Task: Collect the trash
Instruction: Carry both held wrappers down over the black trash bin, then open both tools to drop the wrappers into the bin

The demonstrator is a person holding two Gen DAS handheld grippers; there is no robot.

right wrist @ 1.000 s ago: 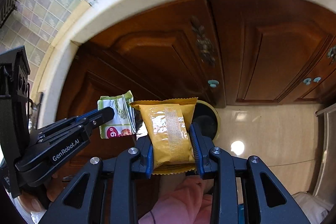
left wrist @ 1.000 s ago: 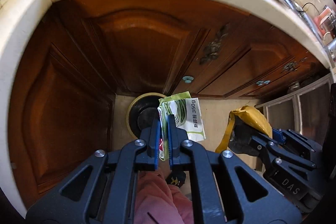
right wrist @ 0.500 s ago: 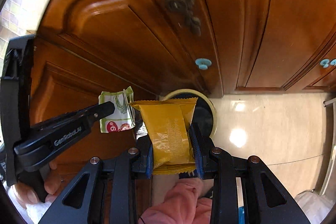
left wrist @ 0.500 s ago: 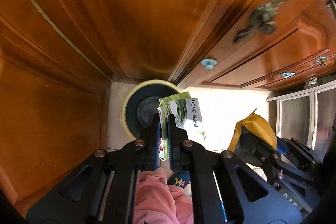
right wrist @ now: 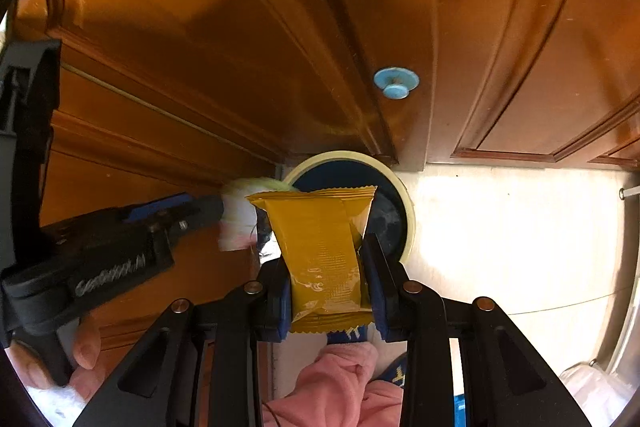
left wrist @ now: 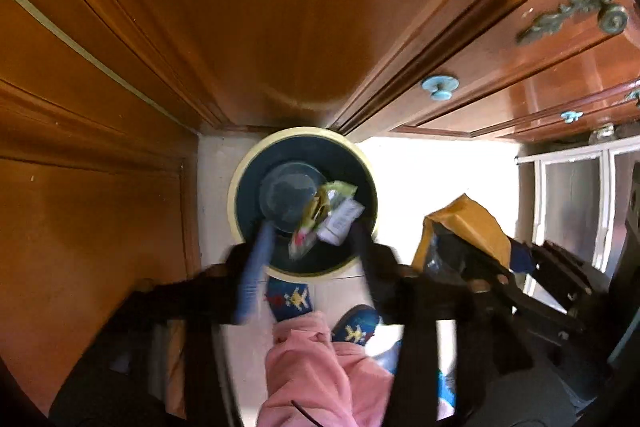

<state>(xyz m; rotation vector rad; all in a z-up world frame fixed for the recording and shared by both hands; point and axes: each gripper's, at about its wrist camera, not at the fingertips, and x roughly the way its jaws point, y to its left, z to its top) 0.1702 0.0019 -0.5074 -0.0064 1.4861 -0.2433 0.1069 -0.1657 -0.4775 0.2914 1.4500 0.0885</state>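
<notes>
A round bin (left wrist: 240, 183) with a cream rim and dark inside stands on the floor in the cabinet corner; it also shows in the right wrist view (right wrist: 406, 203). My left gripper (left wrist: 310, 235) is open above it, fingers blurred and spread. The green and white wrapper (left wrist: 326, 217) is loose between the fingers, over the bin's mouth; in the right wrist view it is a blur (right wrist: 238, 217) at the left gripper's tip. My right gripper (right wrist: 326, 259) is shut on a yellow snack packet (right wrist: 320, 243), held beside the bin; the packet also shows in the left wrist view (left wrist: 468, 227).
Brown wooden cabinet doors (left wrist: 260, 7) with blue knobs (left wrist: 440, 87) close in behind and left of the bin. Pale tiled floor (right wrist: 500, 227) lies to the right. The person's pink trousers (left wrist: 316, 367) and blue slippers (left wrist: 288, 297) are just below the bin.
My left gripper has opened and let go of the green and white wrapper, which is dropping toward the bin. Both grippers have moved lower and closer to the bin.
</notes>
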